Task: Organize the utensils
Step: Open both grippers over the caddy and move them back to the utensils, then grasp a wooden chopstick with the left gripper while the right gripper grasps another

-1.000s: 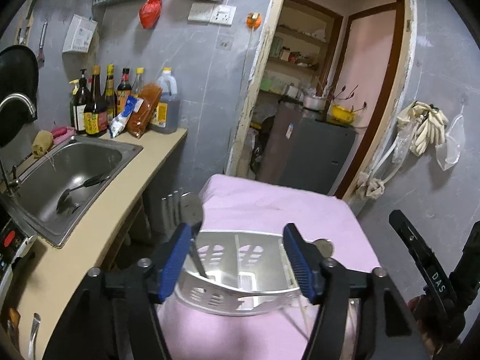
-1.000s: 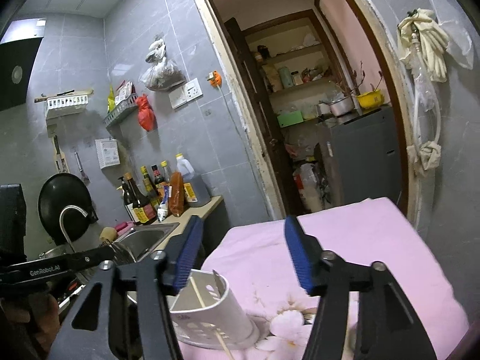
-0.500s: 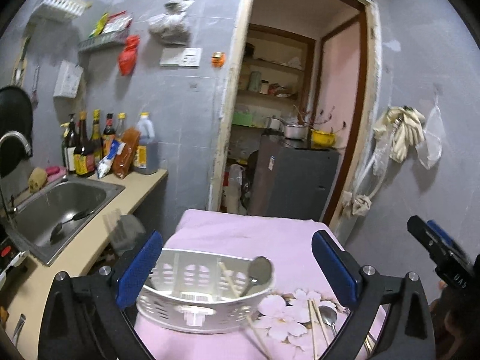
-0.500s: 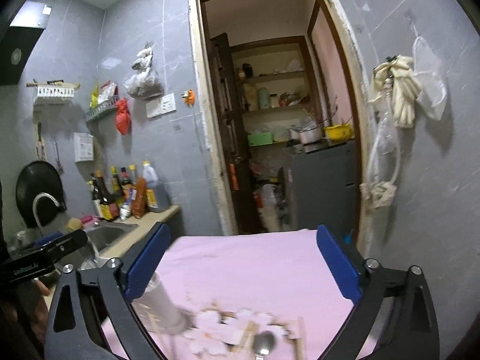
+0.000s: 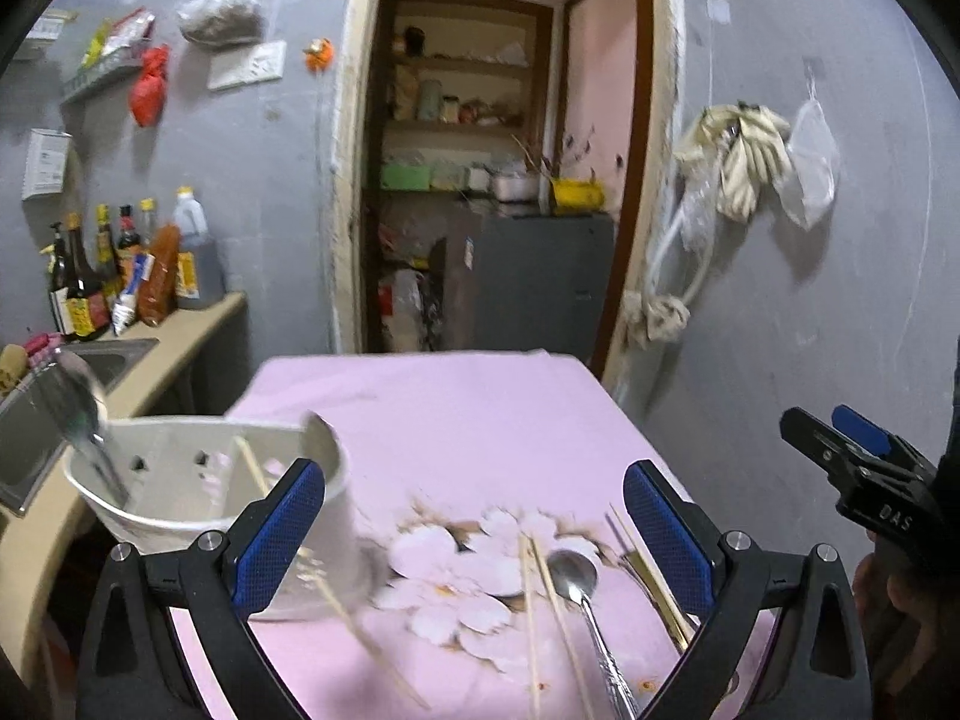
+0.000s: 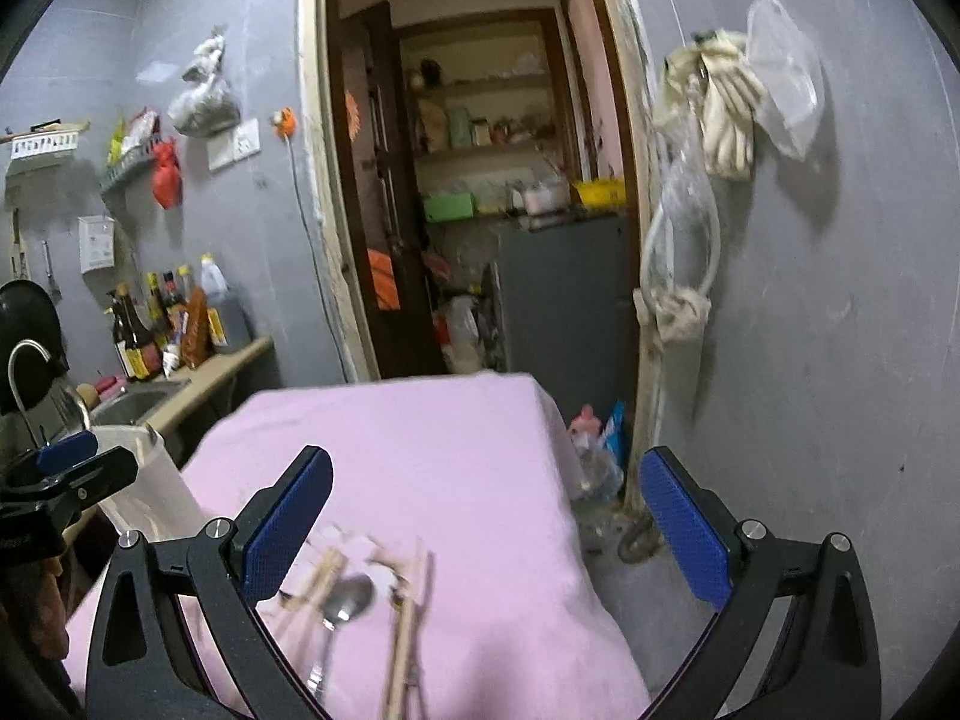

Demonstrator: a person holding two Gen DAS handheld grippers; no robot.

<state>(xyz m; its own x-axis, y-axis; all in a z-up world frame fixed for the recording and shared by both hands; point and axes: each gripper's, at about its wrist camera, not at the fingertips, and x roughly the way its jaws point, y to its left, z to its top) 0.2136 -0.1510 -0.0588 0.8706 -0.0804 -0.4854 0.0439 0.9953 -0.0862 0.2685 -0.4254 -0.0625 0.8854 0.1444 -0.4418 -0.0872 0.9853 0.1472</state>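
Observation:
A white utensil holder [image 5: 198,480] stands on the pink tablecloth [image 5: 450,420] at left, with a spoon [image 5: 78,414] and a chopstick [image 5: 255,471] in it. A metal spoon [image 5: 579,576] and loose chopsticks [image 5: 534,588] lie on the cloth at front. My left gripper [image 5: 474,528] is open and empty above them, right of the holder. My right gripper [image 6: 489,522] is open and empty above the spoon [image 6: 348,597] and chopsticks [image 6: 408,618]. The holder [image 6: 150,492] shows at left there.
A counter with a sink [image 5: 36,420] and sauce bottles [image 5: 120,276] runs along the left. An open doorway [image 5: 492,210] with a grey cabinet is behind the table. A grey wall [image 5: 780,276] with hanging gloves stands close on the right.
Both grippers opened wide and drew back to the right. The left one moved off the holder, which now stands left of it. The loose spoon and chopsticks came into view.

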